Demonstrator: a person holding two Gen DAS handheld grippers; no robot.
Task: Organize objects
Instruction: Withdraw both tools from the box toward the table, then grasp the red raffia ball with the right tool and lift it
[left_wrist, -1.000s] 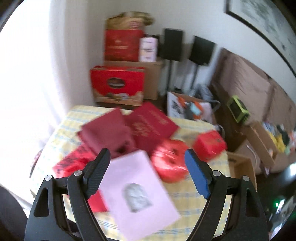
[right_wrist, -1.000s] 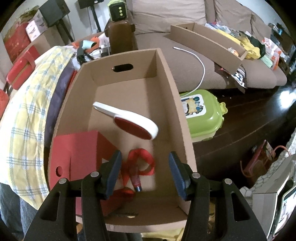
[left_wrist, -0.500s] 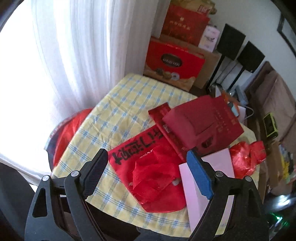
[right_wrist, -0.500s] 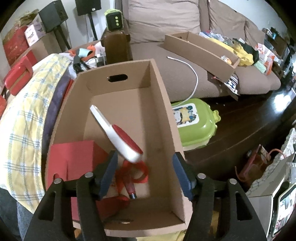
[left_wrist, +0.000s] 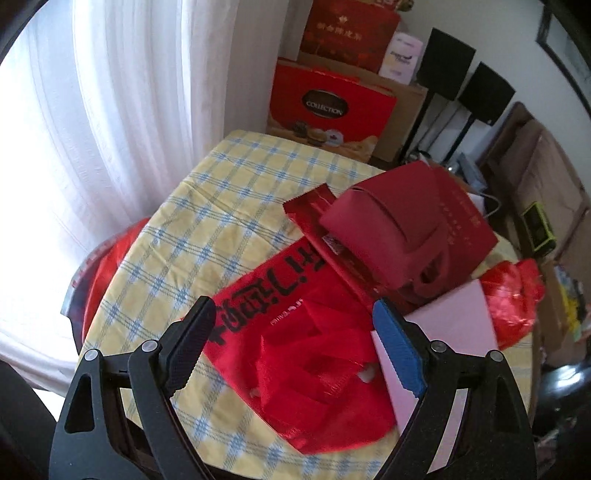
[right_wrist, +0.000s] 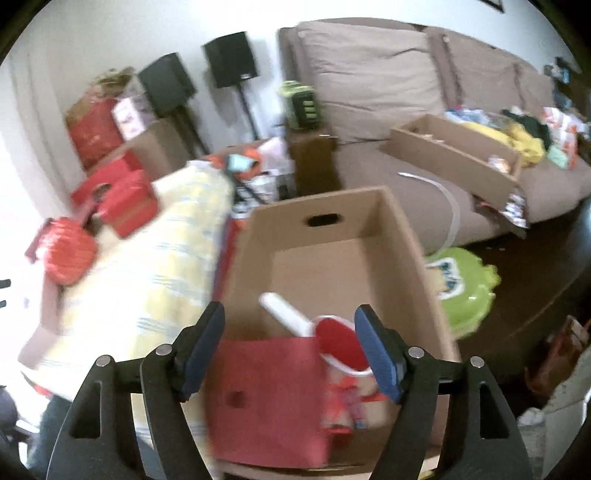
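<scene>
1. Left gripper (left_wrist: 291, 345): its 2 fingers stand wide apart and hold nothing, poised above the flat red non-woven bag with black characters (left_wrist: 280, 295), which lies between them on the table.
2. Table (left_wrist: 221, 206): round, under a yellow cloth with a blue check; a white sheer curtain (left_wrist: 110, 129) hangs just beside its far-left edge.
3. Items on the table, left wrist view: the red bag, its loose handles crumpled toward the near edge; a long glossy red packet (left_wrist: 314, 210) running away from the bag; a dark red folded paper gift box (left_wrist: 388, 236) resting over the far part of that packet; a flat dark red card box (left_wrist: 461, 221) under and behind the gift box; a pale pink flat box (left_wrist: 454, 325) at the right, its edge touching the red bag; a crumpled shiny red plastic bag (left_wrist: 513, 299) beyond the pink box.
4. Right gripper (right_wrist: 290, 350): fingers apart with nothing between them; the jaws have just been opening. This view is blurred.
5. Open brown cardboard box (right_wrist: 332, 210) below the right gripper, just beside the table's draped edge. Inside it: a white-handled brush with a red oval pad (right_wrist: 332, 339), a red paper bag (right_wrist: 266, 391) at the near left, and a small red item at the near right, too blurred to identify.
6. Background, right wrist view: a beige sofa (right_wrist: 388, 74) and a green plastic case (right_wrist: 465, 284) on the dark floor to the right of the box.
</scene>
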